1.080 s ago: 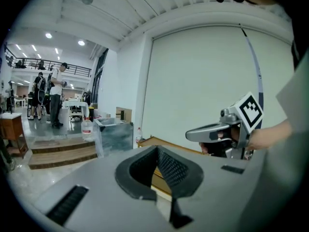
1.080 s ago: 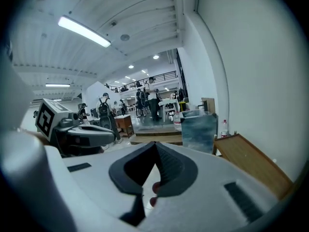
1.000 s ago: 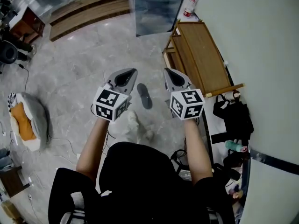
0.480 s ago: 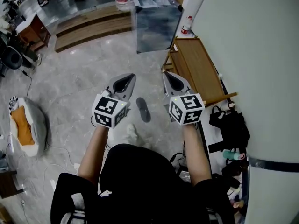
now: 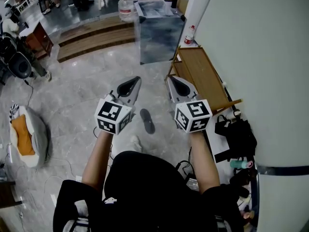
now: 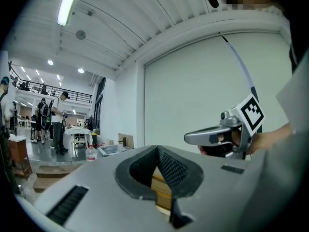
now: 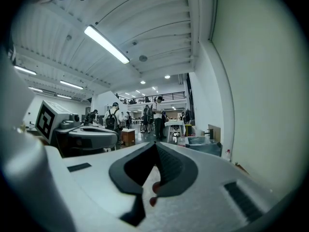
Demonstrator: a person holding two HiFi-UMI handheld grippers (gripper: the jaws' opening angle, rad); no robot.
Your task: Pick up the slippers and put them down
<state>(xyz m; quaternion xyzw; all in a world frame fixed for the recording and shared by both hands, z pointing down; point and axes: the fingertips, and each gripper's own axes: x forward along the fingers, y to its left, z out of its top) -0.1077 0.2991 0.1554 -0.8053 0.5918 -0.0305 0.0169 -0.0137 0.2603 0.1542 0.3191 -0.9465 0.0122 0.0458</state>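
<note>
– Slipper (image 5: 147, 121): where?
– On floor (image 5: 87, 91), lying flat. Dark, only one in view, lengthways away from person. Nearer floor's right edge than its left, short of rack (image 5: 205, 76) that stands along that edge by wall. Second slipper: not seen.
– Grippers?
– Left gripper (image 5: 136, 79) and right gripper (image 5: 170, 79) both held level, well above floor. In head view they sit one each side of slipper, touching nothing. Both jaw pairs pressed together, nothing between them; their own views show only room beyond the tips.
– Stage?
– Can't settle. Slipper down with closed, empty jaws above it fits a slipper set down, and equally one waiting to be lifted.
– Doing it well?
– My judgement: sole looks thin and floppy, so any grip wants its edge squarely between pads, not a pinch at the tip. Right gripper looks close to rack's corner in head view, so keep clear of it. Pale shape (image 5: 135, 141) just beside slipper's near end, can't tell what; mind it.
</note>
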